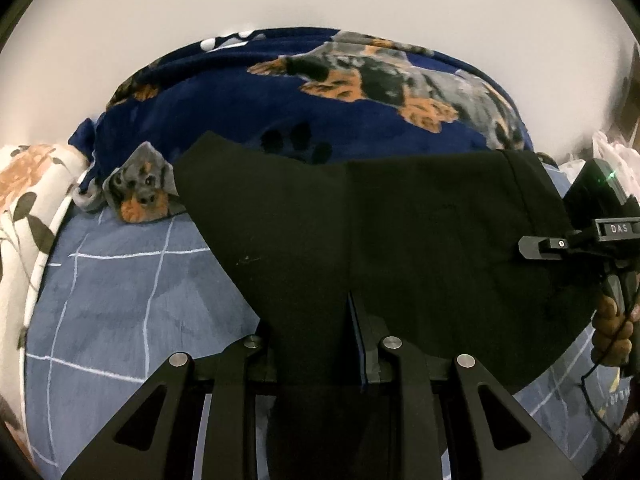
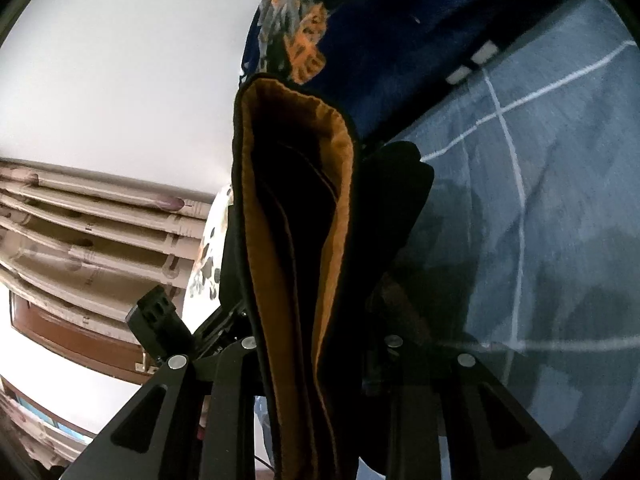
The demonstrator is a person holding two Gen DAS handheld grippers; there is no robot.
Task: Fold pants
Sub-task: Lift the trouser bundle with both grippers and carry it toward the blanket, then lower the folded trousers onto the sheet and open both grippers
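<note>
The black pants (image 1: 400, 248) hang stretched over the blue checked bedsheet (image 1: 132, 280), just near of a navy dog-print blanket (image 1: 280, 92). The left gripper (image 1: 320, 344) is clamped on one edge. The right gripper (image 2: 316, 352) pinches the orange-lined end, a hand (image 1: 612, 332) on its handle.

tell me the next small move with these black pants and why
Probably lower both ends onto the blue checked bedsheet. The left gripper and right gripper each pinch the black pants, which hang spread above the sheet, so laying them flat lets the next fold start.
</note>
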